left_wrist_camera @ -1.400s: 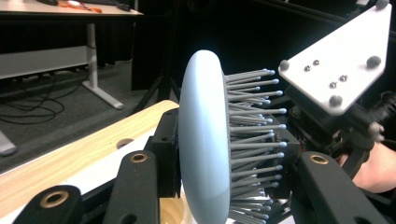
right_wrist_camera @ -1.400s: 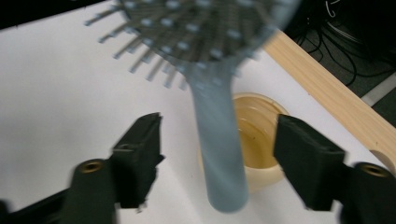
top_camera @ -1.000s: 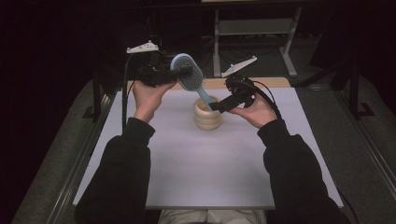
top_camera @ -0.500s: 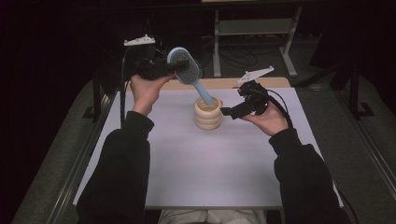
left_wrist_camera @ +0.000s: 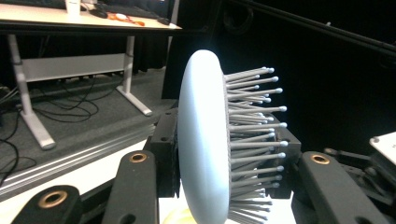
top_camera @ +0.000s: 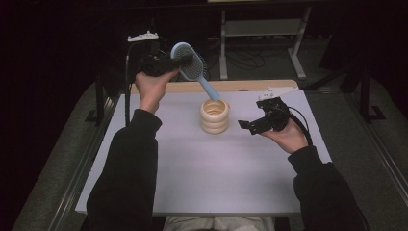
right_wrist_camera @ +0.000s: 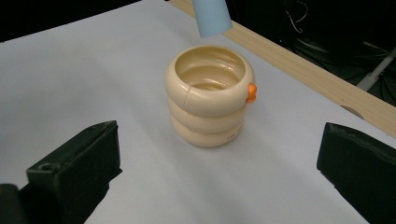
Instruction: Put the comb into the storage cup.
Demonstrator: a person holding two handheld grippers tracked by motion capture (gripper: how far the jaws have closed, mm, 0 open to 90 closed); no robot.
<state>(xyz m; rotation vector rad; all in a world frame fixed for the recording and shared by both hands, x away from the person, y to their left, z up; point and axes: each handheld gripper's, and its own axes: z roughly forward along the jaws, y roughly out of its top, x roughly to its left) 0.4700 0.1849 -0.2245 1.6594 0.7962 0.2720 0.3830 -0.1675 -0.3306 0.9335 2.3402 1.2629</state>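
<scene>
the desk [top_camera: 192,183] carries a white sheet with a strip of bare wood along its far edge. near the middle of the far half stands a cream ribbed holder [top_camera: 214,116], upright, built like three stacked rings, its mouth open to the top; the right gripper view shows a small orange tab [right_wrist_camera: 251,92] on its upper ring.

the left gripper [top_camera: 166,61] is raised above the far left part of the desk. its jaws are clamped on the head of a light blue hairbrush [top_camera: 190,66]; the left gripper view shows one jaw on the smooth back and the other in among the grey bristles [left_wrist_camera: 252,140]. the brush slants down to the right, and the end of its handle [top_camera: 212,93] hangs just above the holder's mouth, apart from the rim.

the right gripper [top_camera: 250,126] sits low over the desk, to the right of the holder and apart from it, pointing towards it. its jaws stand wide apart with nothing between them.
</scene>
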